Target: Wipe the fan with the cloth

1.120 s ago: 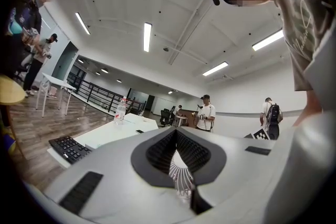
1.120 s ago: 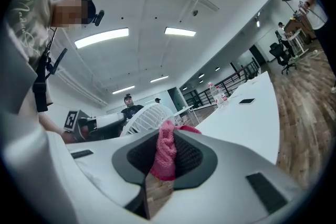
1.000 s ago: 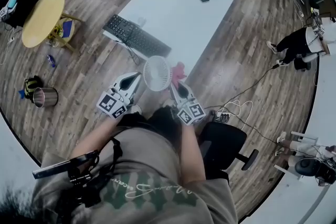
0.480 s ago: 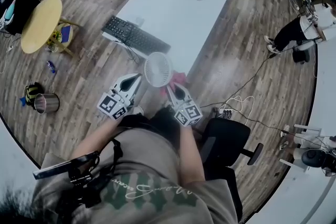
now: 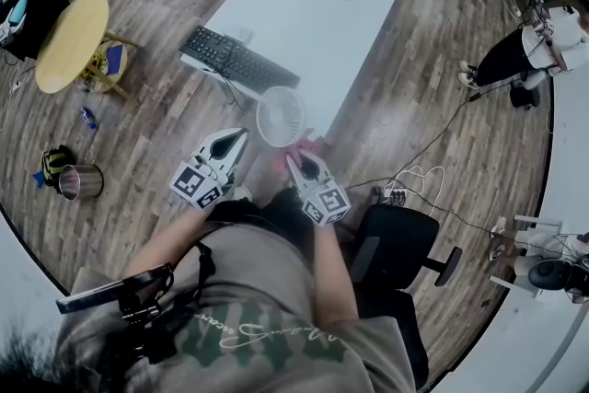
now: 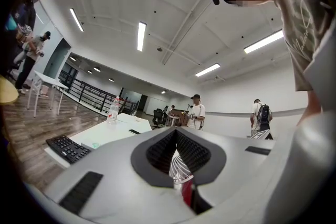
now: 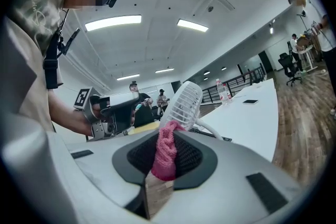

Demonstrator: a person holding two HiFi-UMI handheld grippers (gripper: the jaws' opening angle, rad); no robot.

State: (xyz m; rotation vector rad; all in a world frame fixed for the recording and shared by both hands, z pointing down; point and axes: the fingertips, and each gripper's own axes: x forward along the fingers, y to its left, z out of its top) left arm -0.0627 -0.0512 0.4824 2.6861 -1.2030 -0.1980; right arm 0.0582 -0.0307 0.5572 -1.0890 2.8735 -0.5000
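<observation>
**Pink cloth creeping round the fan's rim**

Since a second ago the right tongs [image 5: 298, 161] are bringing the cloth [image 7: 164, 152] round from the right side of the fan [image 5: 279, 116] toward its near edge, where the wad now appears to be touching the rim. Those tongs are clamping the cloth by a fold, leaving a knitted tuft poking toward the fan. The left tongs [image 6: 177, 165] are sitting closed just left of the fan, with grille showing through the slit between the jaws. Whether they are pinching it I cannot tell. The fan is showing upright, with the near edge of the desk [image 5: 313, 23] just behind it and the keyboard [image 5: 237, 60] beyond it. The fan is probably light, with a thin grille that flexes and tips under pressure, so steadying it at the rim or stem seems wisest. The cloth is limp and bunches easily.
</observation>
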